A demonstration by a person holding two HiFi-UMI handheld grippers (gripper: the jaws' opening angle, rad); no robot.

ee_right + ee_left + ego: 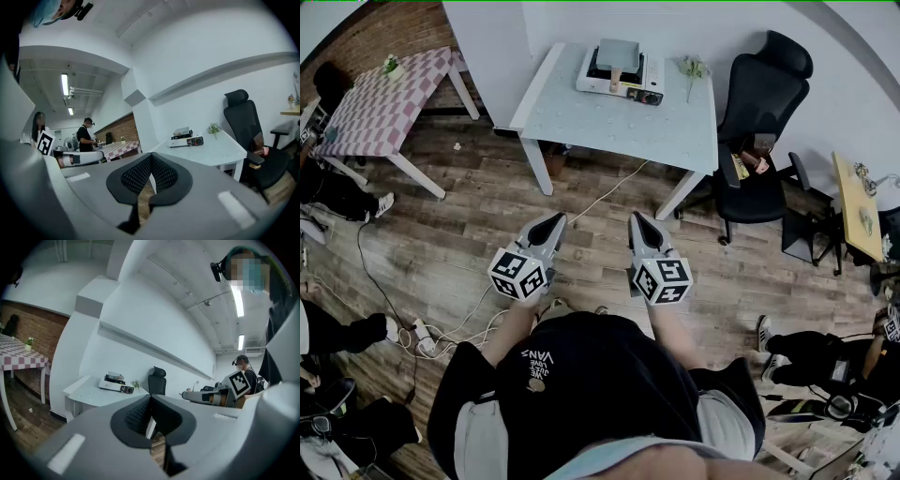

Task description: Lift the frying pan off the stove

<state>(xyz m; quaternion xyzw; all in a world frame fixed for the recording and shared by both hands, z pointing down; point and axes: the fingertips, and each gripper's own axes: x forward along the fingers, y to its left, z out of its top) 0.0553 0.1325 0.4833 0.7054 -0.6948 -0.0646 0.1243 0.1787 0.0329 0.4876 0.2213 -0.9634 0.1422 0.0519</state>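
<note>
A grey frying pan sits on a white portable stove at the back of a pale table, its handle toward me. The stove with the pan also shows small in the left gripper view and the right gripper view. My left gripper and right gripper are held over the wooden floor, well short of the table, side by side. Both are shut with nothing between the jaws. The left gripper and the right gripper point toward the table.
A black office chair stands right of the table, and a small plant sits beside the stove. A checked table is at far left. Cables lie on the floor. People stand around the edges.
</note>
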